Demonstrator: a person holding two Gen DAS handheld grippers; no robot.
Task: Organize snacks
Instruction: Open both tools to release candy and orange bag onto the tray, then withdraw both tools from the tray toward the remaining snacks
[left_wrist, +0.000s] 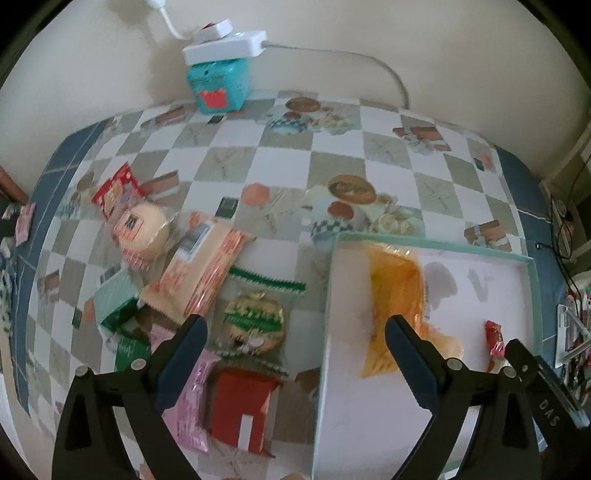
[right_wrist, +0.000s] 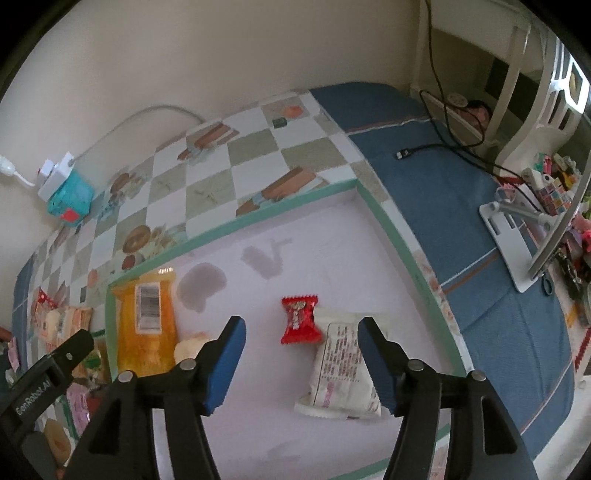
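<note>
A shallow white box with a teal rim (left_wrist: 436, 244) (right_wrist: 236, 221) lies on the checked tablecloth. In it lie an orange packet (left_wrist: 397, 291) (right_wrist: 146, 321), a small red candy (right_wrist: 299, 319) (left_wrist: 494, 338) and a white packet (right_wrist: 341, 363). A pile of snacks lies left of the box: a round bun (left_wrist: 147, 230), a peach-orange packet (left_wrist: 201, 271), a green-gold cookie packet (left_wrist: 255, 321), a red packet (left_wrist: 242, 410), a pink packet (left_wrist: 192, 402). My left gripper (left_wrist: 293, 326) is open and empty over the box's left edge. My right gripper (right_wrist: 301, 326) is open and empty above the red candy and white packet.
A teal box with a white power strip on top (left_wrist: 219, 70) stands at the table's far edge by the wall. A black cable (right_wrist: 443, 147) lies on the blue cloth at right. A white stand (right_wrist: 513, 236) and small clutter sit at the far right.
</note>
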